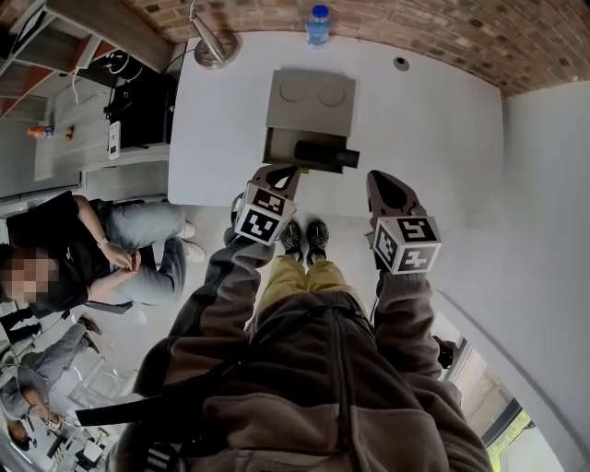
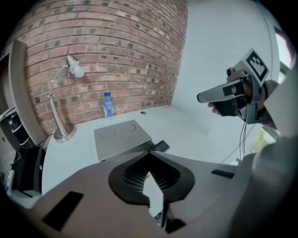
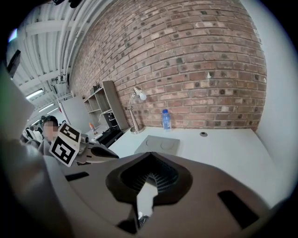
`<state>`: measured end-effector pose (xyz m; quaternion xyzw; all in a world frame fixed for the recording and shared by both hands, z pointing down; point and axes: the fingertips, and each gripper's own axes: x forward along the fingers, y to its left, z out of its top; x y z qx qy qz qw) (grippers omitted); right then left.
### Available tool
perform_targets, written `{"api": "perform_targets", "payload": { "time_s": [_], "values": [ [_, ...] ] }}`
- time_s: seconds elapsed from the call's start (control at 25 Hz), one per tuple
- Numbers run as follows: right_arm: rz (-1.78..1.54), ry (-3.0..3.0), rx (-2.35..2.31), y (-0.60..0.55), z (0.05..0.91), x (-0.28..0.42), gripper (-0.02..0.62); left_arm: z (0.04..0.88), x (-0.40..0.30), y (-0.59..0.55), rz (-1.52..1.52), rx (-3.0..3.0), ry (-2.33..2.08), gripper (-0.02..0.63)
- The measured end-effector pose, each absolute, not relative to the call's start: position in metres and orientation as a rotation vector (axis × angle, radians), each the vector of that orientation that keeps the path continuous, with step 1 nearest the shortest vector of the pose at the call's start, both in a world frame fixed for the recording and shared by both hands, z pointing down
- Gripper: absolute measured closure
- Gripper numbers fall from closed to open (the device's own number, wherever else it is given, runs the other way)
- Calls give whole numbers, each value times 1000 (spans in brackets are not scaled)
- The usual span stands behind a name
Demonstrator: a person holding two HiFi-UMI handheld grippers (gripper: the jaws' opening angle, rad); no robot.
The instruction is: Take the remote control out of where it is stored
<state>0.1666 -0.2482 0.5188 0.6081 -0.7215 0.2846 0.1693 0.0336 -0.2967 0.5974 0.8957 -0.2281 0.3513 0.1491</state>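
Observation:
A flat grey storage box (image 1: 310, 103) lies on the white table (image 1: 433, 129). Its front drawer is pulled out, and a black remote control (image 1: 324, 153) lies in it, sticking out to the right. My left gripper (image 1: 288, 170) hovers just in front of the drawer's left end, jaws shut and empty. My right gripper (image 1: 377, 176) hangs to the right of the remote, apart from it, also shut and empty. In the left gripper view the box (image 2: 122, 137) and the remote's tip (image 2: 161, 146) show just past the shut left gripper (image 2: 150, 153). The right gripper view looks past the shut right gripper (image 3: 150, 157) at the box (image 3: 157, 145).
A water bottle (image 1: 318, 24) stands at the table's far edge by the brick wall, and a desk lamp (image 1: 214, 46) at the far left corner. A cable hole (image 1: 400, 64) sits far right. A seated person (image 1: 101, 253) and shelves (image 1: 129, 111) are left of the table.

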Motion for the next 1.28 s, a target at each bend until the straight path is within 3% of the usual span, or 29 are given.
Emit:
{"api": "perform_targets", "payload": {
  "time_s": [0.52, 0.76, 1.28],
  "values": [
    [957, -1944, 1755, -245, 581, 202, 592, 686, 113, -308, 1429, 2841, -19, 593],
    [1023, -1905, 1759, -233, 597, 217, 592, 712, 138, -302, 1593, 2829, 269, 460],
    [1075, -1892, 1747, -221, 613, 231, 592, 759, 146, -295, 1958, 2745, 608, 397]
  ]
}}
